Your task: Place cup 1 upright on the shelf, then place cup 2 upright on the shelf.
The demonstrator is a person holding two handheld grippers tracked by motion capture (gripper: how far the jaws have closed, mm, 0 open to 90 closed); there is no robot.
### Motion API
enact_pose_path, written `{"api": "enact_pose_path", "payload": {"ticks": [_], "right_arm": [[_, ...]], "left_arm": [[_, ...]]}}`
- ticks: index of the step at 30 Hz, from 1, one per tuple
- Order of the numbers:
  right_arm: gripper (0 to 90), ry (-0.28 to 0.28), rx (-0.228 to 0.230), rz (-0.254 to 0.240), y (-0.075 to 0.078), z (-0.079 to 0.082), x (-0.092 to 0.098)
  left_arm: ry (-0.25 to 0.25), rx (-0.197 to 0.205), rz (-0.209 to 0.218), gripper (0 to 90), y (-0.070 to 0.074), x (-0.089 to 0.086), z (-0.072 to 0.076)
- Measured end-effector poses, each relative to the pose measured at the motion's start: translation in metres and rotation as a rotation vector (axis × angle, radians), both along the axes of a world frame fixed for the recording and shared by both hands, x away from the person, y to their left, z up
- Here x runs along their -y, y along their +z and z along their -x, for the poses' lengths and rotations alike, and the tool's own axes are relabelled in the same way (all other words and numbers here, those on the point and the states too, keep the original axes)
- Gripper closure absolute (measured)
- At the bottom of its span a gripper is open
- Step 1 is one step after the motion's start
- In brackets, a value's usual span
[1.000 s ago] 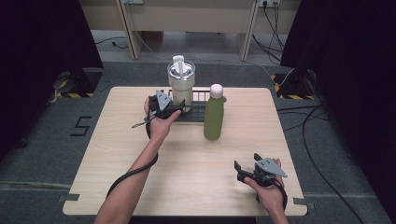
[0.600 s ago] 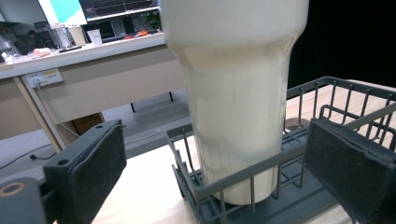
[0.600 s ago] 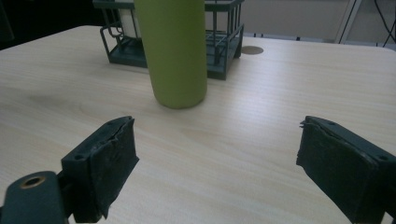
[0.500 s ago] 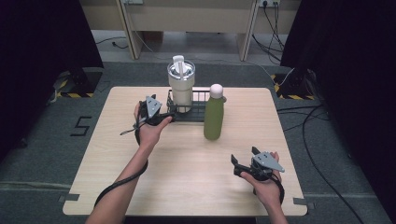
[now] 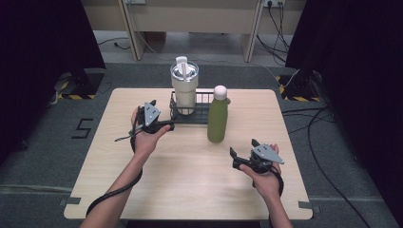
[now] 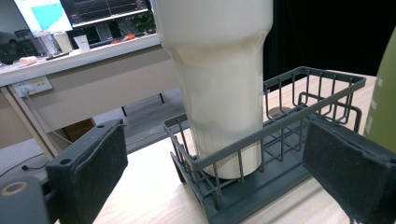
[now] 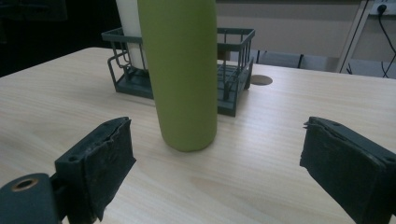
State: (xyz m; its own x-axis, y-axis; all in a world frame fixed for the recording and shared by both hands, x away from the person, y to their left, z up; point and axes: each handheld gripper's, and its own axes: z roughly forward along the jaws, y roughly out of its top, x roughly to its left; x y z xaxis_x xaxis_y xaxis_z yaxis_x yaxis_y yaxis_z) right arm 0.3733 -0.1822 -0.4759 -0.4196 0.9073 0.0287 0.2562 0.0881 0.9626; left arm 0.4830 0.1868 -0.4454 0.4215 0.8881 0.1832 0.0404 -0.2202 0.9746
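The wooden counter (image 5: 190, 175) carries a dark wire basket (image 5: 202, 113) near its far edge, at 12 o'clock from the counter's centre. A cream tumbler (image 5: 184, 88) with a lidded top stands upright inside the basket's left end. A green bottle (image 5: 217, 115) with a pale cap stands upright on the bare counter, just beside the basket's near right corner; whether it touches the wire cannot be told.

The left claw (image 5: 167, 126) sits at 9 o'clock from the basket, just beside its left end, jaws pointing toward it. In the left gripper view its pads (image 6: 98, 161) stand wide apart with nothing pressed between them; the basket corner and the tumbler base lie ahead of the gap, apart from both pads.

The right claw (image 5: 234, 159) is held above the counter at 5 o'clock from the bottle, near it but apart. Its jaws have just been opening and now stand wide, gripping nothing. In the right gripper view the bottle (image 7: 180, 74) stands ahead, between the lines of the two pads (image 7: 109, 158), touched by neither.
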Motion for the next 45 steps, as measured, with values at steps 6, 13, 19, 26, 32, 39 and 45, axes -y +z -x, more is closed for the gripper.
{"api": "enact_pose_path", "payload": {"ticks": [6, 13, 19, 26, 32, 39, 45], "right_arm": [[9.2, -0.007, 0.007, -0.008, 0.002, -0.002, 0.001], [8.9, -0.007, 0.016, -0.016, 0.007, -0.007, -0.003], [8.9, 0.004, 0.031, -0.019, 0.014, -0.012, -0.007], [8.9, 0.01, 0.044, -0.022, 0.021, -0.016, -0.01], [8.8, 0.003, 0.048, -0.03, 0.021, -0.018, -0.011], [8.5, 0.011, 0.065, -0.029, 0.027, -0.022, -0.019], [8.4, 0.019, 0.071, -0.026, 0.034, -0.034, -0.025]], "left_arm": [[0.001, -0.001, 0.009, 5.8, 0.003, -0.007, 0.004], [0.011, -0.007, 0.007, 5.8, 0.001, -0.018, 0.007], [0.014, -0.007, 0.006, 5.8, -0.002, -0.025, 0.011], [0.023, -0.01, -0.007, 5.7, -0.002, -0.034, 0.018], [0.023, -0.012, -0.013, 5.6, -0.004, -0.04, 0.027], [0.015, -0.007, -0.017, 5.5, -0.005, -0.048, 0.039], [0.01, -0.009, -0.005, 5.6, -0.01, -0.051, 0.05]]}}
